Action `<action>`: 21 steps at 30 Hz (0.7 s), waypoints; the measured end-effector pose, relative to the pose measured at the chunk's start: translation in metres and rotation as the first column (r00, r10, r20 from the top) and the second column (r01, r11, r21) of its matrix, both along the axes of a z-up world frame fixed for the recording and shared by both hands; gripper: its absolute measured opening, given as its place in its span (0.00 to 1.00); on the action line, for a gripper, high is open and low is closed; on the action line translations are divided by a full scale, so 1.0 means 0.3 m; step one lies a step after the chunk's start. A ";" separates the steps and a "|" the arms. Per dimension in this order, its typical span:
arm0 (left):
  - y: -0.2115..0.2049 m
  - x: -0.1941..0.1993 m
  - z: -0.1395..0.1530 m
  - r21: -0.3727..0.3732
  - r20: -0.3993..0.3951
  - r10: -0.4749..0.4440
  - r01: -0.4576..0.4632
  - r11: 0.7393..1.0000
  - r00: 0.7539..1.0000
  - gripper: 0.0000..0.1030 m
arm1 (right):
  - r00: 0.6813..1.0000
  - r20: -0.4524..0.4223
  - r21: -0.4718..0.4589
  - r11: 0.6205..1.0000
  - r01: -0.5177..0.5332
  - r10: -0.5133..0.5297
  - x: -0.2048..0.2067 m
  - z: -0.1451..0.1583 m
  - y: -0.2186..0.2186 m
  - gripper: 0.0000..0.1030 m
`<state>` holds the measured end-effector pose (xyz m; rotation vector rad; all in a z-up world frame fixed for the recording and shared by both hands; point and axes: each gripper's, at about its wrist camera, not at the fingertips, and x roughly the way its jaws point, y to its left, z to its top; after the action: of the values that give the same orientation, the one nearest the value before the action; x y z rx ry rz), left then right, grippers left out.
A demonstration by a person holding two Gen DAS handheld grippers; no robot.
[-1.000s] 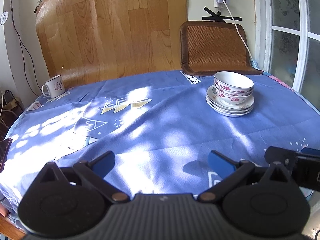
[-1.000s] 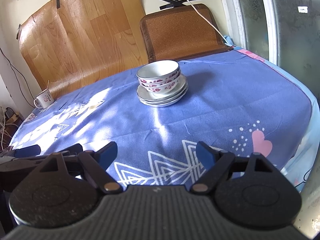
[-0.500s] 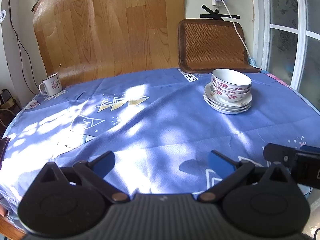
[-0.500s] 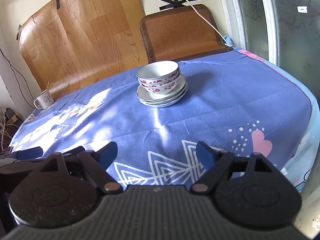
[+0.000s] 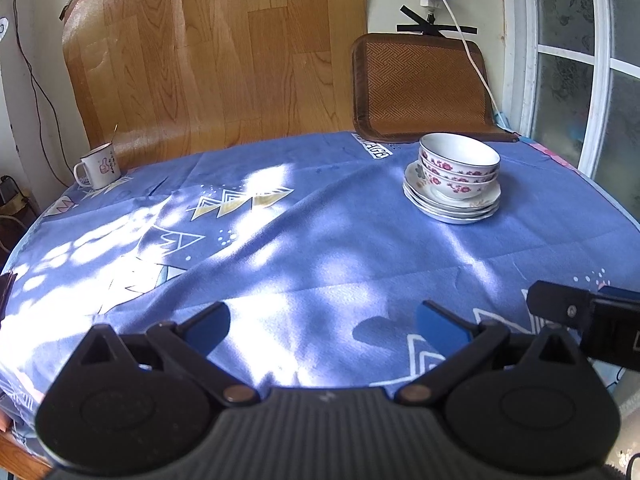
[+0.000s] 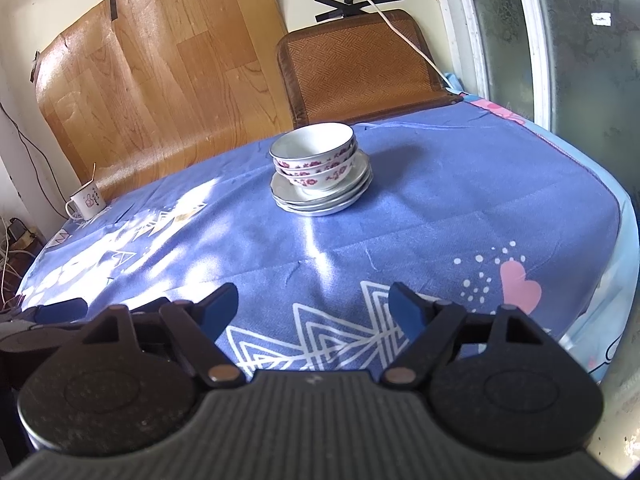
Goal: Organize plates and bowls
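Note:
Two white bowls with red flowers (image 5: 460,160) sit nested on a short stack of white plates (image 5: 452,208), far right on the blue tablecloth (image 5: 320,248). The right wrist view has the same bowls (image 6: 314,156) and plates (image 6: 320,200) straight ahead. My left gripper (image 5: 320,316) is open over the near edge of the cloth, well short of the stack. My right gripper (image 6: 312,294) hangs low over the near cloth; its jaws are closing with nothing between them. Part of the right gripper (image 5: 580,308) shows at the left view's right edge.
A white mug (image 5: 100,166) stands at the table's far left edge. A woven brown chair back (image 5: 420,88) rises behind the stack, with a wood-pattern sheet (image 5: 216,60) on the wall beside it. A glazed door (image 6: 560,40) lies to the right.
The right gripper's blue fingers stand slightly closer together than a second ago. Both hands and the stack of dishes have kept their places.

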<state>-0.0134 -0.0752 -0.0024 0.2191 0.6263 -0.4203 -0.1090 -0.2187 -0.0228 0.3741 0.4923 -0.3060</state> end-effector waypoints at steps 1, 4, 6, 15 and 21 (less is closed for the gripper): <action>-0.001 0.000 -0.001 0.001 -0.001 -0.001 0.001 1.000 1.000 1.00 | 1.000 -0.001 0.002 1.000 0.001 -0.001 0.000 0.000 -0.001 0.81; -0.001 0.001 -0.001 0.000 -0.002 -0.002 0.002 1.000 1.000 1.00 | 1.000 -0.003 0.002 1.000 0.000 0.000 0.000 0.000 0.002 0.81; -0.001 0.001 -0.001 0.001 -0.003 -0.002 0.002 1.000 1.000 1.00 | 1.000 -0.004 0.002 1.000 -0.001 0.001 0.002 0.000 0.002 0.81; -0.013 -0.005 -0.016 -0.002 -0.046 -0.014 0.014 1.000 0.999 1.00 | 1.000 -0.006 0.026 1.000 0.002 -0.002 -0.008 -0.002 -0.010 0.80; -0.016 -0.010 -0.014 0.005 -0.046 -0.011 0.011 1.000 0.999 1.00 | 1.000 -0.004 0.048 0.999 0.005 -0.005 -0.009 -0.003 -0.018 0.80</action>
<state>-0.0165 -0.0801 -0.0066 0.2188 0.6718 -0.4352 -0.1118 -0.2243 -0.0238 0.4216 0.5036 -0.3000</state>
